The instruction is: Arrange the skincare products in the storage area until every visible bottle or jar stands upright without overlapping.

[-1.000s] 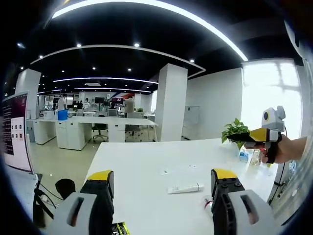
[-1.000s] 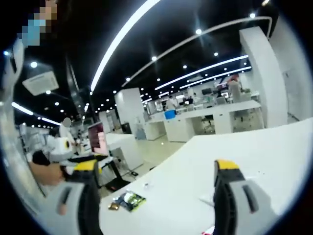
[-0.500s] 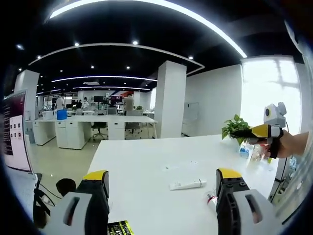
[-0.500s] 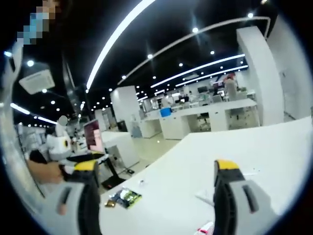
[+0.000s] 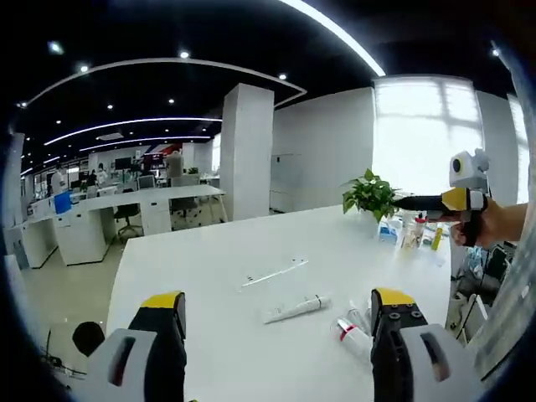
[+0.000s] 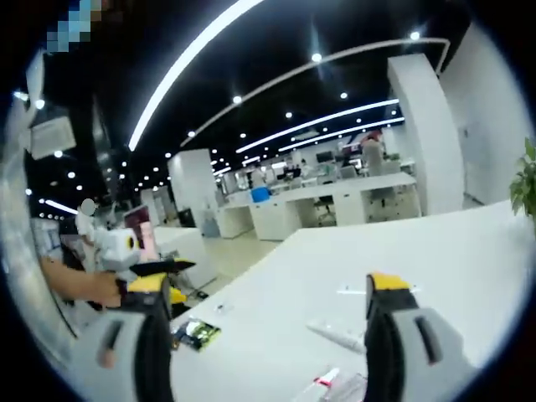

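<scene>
Views swung toward window side since earlier frames; potted plant [image 5: 368,193] now nearer centre. White counter [image 5: 209,276] carrying one white tube [image 5: 295,308] lying flat, red-capped bottles [image 5: 352,331] lying beside it, small upright bottles [image 5: 414,230] clustered near plant. Left tool [image 5: 272,314] released, jaws wide, above counter. Right tool [image 6: 268,314] released, grasping nothing. Dark green packet [image 6: 194,333] flat near counter edge.

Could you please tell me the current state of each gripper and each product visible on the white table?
left gripper: open, holding nothing.
right gripper: open, holding nothing.
white tube: lying flat on the table.
red-capped tube: lying down.
small bottles: upright beside the potted plant.
</scene>
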{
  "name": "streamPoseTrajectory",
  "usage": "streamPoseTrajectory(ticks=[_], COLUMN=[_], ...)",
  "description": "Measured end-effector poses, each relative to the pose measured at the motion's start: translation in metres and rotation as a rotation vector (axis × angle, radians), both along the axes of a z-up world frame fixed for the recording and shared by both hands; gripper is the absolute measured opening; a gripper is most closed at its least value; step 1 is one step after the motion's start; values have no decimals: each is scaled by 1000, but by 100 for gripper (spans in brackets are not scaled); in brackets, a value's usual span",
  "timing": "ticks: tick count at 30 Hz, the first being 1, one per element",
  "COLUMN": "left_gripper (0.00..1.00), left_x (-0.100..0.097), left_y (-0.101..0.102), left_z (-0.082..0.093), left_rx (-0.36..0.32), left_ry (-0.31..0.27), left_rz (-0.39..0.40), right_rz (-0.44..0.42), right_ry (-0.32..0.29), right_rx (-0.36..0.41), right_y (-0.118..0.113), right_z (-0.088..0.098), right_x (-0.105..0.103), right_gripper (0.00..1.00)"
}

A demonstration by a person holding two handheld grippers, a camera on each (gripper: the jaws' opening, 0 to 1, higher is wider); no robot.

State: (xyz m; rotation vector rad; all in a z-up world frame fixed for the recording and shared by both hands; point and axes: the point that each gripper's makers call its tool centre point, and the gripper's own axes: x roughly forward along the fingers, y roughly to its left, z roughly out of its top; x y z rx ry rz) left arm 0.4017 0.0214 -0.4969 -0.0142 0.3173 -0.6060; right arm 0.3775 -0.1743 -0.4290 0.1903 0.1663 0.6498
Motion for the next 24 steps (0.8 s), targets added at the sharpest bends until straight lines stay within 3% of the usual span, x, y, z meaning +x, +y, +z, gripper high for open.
streamPoseTrajectory(ticks=[2,5,8,9,13,14,15,21,24], left_gripper=[94,94,94,94,95,95,95,94,94], left_x=[5,9,6,0,-5,-8,-9,-14,-20], left_y=[-6,-17,-18,-14,-5,2,5,22,27], left_z=[4,13,12,11,11,11,12,19,21], left_rx=[-11,-27,-31,-24,-17,-16,-14,-21,-23], left_ry=[-9,-29,-23,-18,-15,-17,-17,-30,-31], left_rz=[-14,-36,-40,-36,-22,-4,3,56,75], right_rz=[-12,6,32,44,108,150,174,208,246], right_ry=[14,93,114,130,105,81,85,117,193], right_rx=[-20,-173,-200,-227,-287,-359,-381,-405,-407], right_y=[-7,-14,-12,-10,2,9,13,23,30], right_z=[-6,-42,-52,-60,-62,-66,-70,-91,-114], right_x=[2,20,30,47,65,78,84,117,133], right_gripper=[92,89,87,86,85,85,85,85,85])
